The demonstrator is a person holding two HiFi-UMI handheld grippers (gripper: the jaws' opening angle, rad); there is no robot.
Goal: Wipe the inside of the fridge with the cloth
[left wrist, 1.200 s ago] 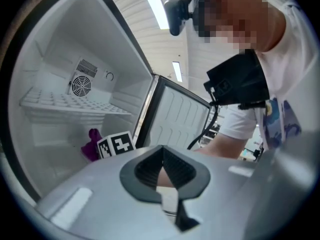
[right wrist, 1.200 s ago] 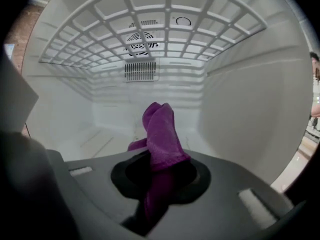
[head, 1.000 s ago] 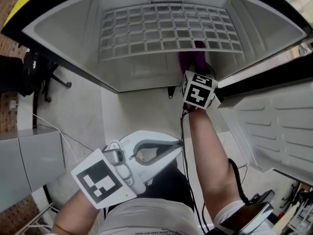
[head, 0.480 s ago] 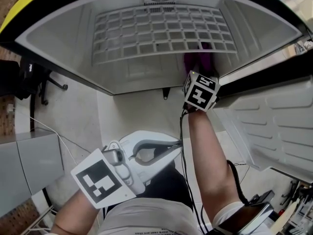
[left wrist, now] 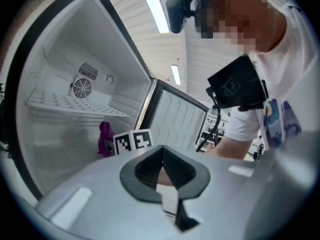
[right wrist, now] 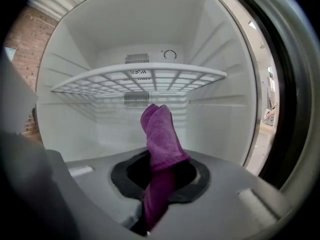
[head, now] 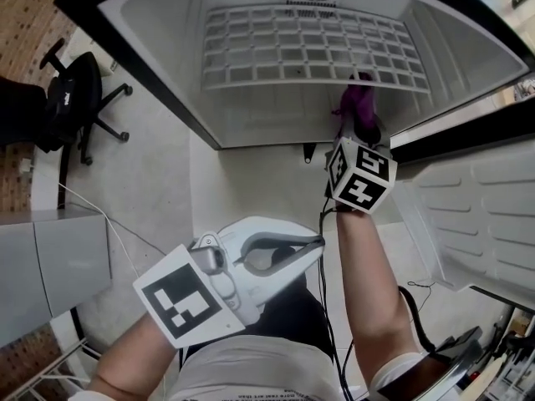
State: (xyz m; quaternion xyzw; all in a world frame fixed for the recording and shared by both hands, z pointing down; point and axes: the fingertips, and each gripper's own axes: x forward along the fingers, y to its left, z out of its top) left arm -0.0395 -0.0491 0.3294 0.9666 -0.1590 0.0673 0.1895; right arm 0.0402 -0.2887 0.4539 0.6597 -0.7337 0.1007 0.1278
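While the left gripper [head: 311, 247] hangs near the person's body, jaws together and empty, the right gripper [right wrist: 159, 181] is clamped on the purple cloth [right wrist: 161, 131]. The cloth sticks out forward along the jaws into the open fridge [right wrist: 222, 109], below the wire shelf [right wrist: 140, 78], apparently touching no wall.

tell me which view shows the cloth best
Right gripper view: the cloth is large, central, pinched in the jaws. Head view shows only a tuft past the marker cube; left gripper view, a small distant scrap.
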